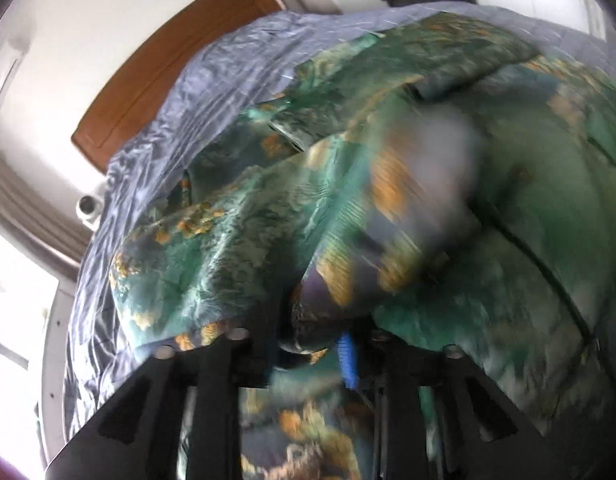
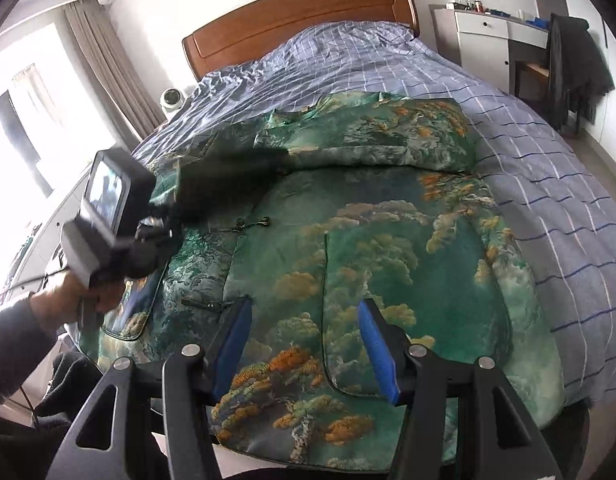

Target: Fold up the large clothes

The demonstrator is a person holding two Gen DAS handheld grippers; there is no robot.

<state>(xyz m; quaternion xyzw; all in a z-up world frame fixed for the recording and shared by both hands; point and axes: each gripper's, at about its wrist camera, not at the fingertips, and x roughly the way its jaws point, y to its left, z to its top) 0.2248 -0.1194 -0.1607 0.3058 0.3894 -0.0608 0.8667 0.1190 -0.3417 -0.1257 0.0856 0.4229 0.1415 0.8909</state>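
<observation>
The right gripper (image 2: 306, 344) has its jaws about half open, and nothing is between the blue pads (image 2: 378, 354); they stand apart above the garment (image 2: 388, 248), not pressing it. The garment, green with orange cloud patterns, lies spread on the bed (image 2: 548, 168) directly under and ahead of these jaws, with one part folded over at the far end.

The left gripper (image 1: 308, 344) is hard to read. In its own view a fold of the garment (image 1: 248, 220) sits just at the jaws, and only one blue pad (image 1: 346, 360) shows beside the cloth. The picture is much blurred, so I cannot tell if the pads press the cloth or stand free of it.

The right wrist view shows what the left does not: the left gripper (image 2: 228, 176) from outside, dark and blurred, reaching over the near-left part of the garment, with its camera block and the person's hand (image 2: 68, 296) in a dark sleeve holding the handle. It also shows the wooden headboard (image 2: 300, 16) far beyond the jaws.

Both grippers point downward toward the bed.
</observation>
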